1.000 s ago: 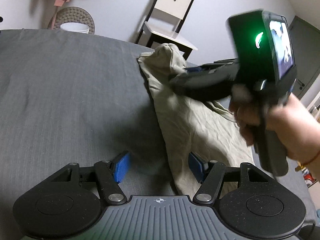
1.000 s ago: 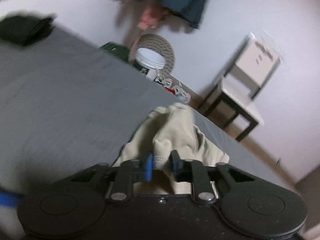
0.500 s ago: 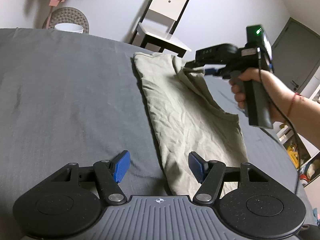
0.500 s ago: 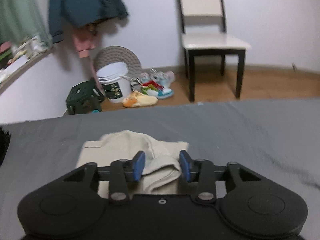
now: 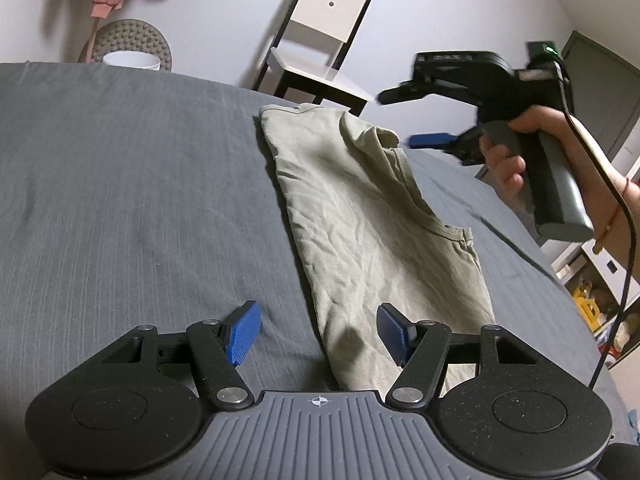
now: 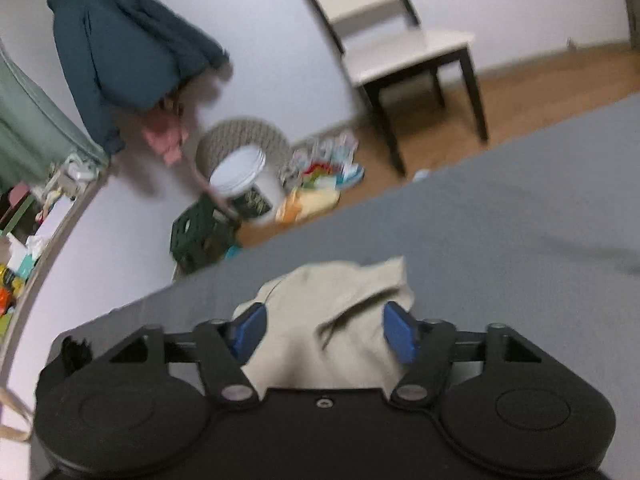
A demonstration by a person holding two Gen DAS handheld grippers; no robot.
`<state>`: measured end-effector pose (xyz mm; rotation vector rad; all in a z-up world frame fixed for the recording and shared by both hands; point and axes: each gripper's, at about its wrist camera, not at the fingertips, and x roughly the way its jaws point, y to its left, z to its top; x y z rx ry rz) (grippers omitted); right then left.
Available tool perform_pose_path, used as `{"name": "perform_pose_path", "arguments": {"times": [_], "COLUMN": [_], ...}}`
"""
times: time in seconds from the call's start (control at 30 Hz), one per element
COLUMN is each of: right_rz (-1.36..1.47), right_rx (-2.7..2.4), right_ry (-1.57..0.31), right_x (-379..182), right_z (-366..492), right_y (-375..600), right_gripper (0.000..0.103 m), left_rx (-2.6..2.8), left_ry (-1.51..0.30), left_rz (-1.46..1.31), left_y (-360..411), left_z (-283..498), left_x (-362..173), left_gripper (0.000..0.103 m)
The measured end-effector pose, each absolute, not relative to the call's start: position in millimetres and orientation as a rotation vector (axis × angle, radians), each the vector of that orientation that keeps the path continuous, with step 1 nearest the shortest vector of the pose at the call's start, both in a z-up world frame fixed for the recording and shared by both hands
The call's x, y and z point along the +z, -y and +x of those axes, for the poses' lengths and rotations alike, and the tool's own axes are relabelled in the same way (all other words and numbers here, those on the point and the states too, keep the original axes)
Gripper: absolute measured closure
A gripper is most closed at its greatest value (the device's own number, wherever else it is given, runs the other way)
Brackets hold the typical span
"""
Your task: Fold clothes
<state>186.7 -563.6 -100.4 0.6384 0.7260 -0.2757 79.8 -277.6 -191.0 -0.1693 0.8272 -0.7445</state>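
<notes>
Left gripper (image 5: 318,334): jaws spread wide, nothing between them. Blue ribbed pads on black linkage arms; ridged grey housing with two round stippled discs at the base. It hangs low over the near end of the garment, the right pad above cloth, the left pad above bare bedcover.

Right gripper (image 6: 326,330): jaws likewise wide apart, empty. Same blue pads, black matte body. Seen from the left wrist camera it (image 5: 430,140) is held clear of the cloth, off beside the far bunched corner, not touching. A hand (image 5: 516,148) wraps its dark grey pistol grip; a thin red cord circles the wrist and a black cable trails down. A green light glows on the top of the unit.

Garment (image 5: 368,220): pale khaki-olive, soft knit, finely creased all over. Folded into a long narrow strip running away from the left gripper on the bed. Left edge straight; right side has a stitched, ribbed hem curving inward. Far right corner puckered up into a small peak.

Bedcover (image 5: 140,200): dark grey, faint pinstripe weave, gentle wrinkles.

Beyond the bed: a chair (image 5: 320,40) with cream seat and back, dark legs; a white bucket (image 6: 244,184); a teal jacket (image 6: 124,48) hanging on the wall; wooden floor.
</notes>
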Motion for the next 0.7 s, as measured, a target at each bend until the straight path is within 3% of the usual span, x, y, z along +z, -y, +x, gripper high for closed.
{"name": "perform_pose_path", "arguments": {"times": [0.07, 0.13, 0.17, 0.3, 0.37, 0.4, 0.47, 0.57, 0.7], "right_rz": [0.605, 0.566, 0.556, 0.549, 0.598, 0.624, 0.618, 0.625, 0.621], "right_rx": [-0.299, -0.308, -0.312, -0.348, -0.311, -0.291, -0.296, -0.336, -0.232], "right_ry": [-0.742, -0.751, -0.758, -0.743, -0.778, -0.796, -0.766, -0.693, -0.741], "right_x": [-105.8, -108.9, -109.3, -111.0, -120.2, -124.8, -125.1, -119.6, -124.2], "right_z": [198.4, 207.5, 209.9, 209.1, 211.5, 212.8, 205.5, 187.9, 185.4], "right_y": [562.2, 564.5, 567.0, 583.5, 594.2, 599.5, 603.9, 610.3, 609.3], "right_gripper": [0.05, 0.075, 0.098, 0.099, 0.092, 0.073, 0.053, 0.045, 0.036], "left_rx": [-0.746, -0.747, -0.747, -0.749, -0.751, -0.752, -0.753, -0.753, -0.756], "left_ry": [-0.823, -0.818, -0.818, -0.82, -0.815, -0.813, -0.811, -0.817, -0.815], "left_rz": [-0.159, -0.149, -0.148, -0.158, -0.15, -0.146, -0.14, -0.154, -0.151], "left_y": [278.6, 278.9, 278.9, 277.7, 278.2, 278.5, 278.3, 277.0, 277.3], "left_z": [78.9, 77.9, 77.7, 78.9, 77.9, 77.3, 76.8, 77.2, 76.0], "left_x": [-190.9, -190.9, -190.9, -190.6, -191.1, -191.3, -190.7, -190.3, -190.3], "left_gripper": [0.039, 0.039, 0.039, 0.039, 0.039, 0.039, 0.039, 0.039, 0.039]}}
